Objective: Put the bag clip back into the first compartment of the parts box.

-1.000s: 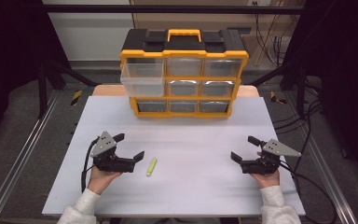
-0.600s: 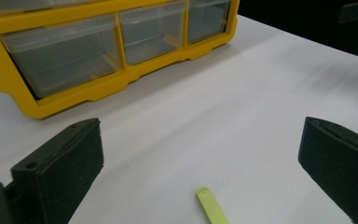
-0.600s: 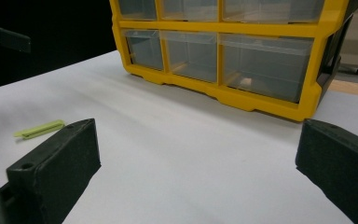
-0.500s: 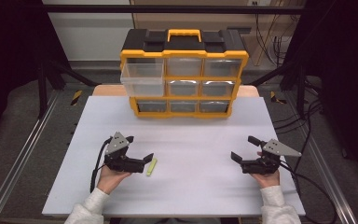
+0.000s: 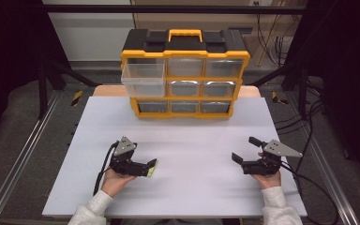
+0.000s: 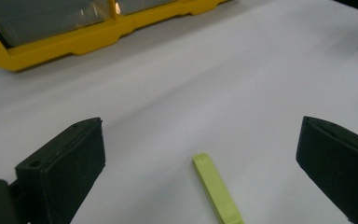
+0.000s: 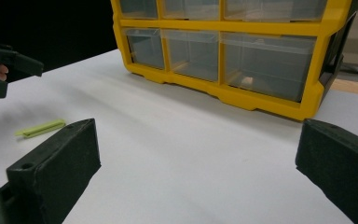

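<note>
Item: your left gripper, jaws wide, has advanced to bracket the green strip lying at its 12 o'clock, ready to close; right gripper idle, equally wide.

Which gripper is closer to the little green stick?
Left. The left gripper is right at the green stick, its open jaws on either side of it without touching. The right gripper hovers far across the white table, open and holding nothing.

Grey floor, dark surroundings
</note>
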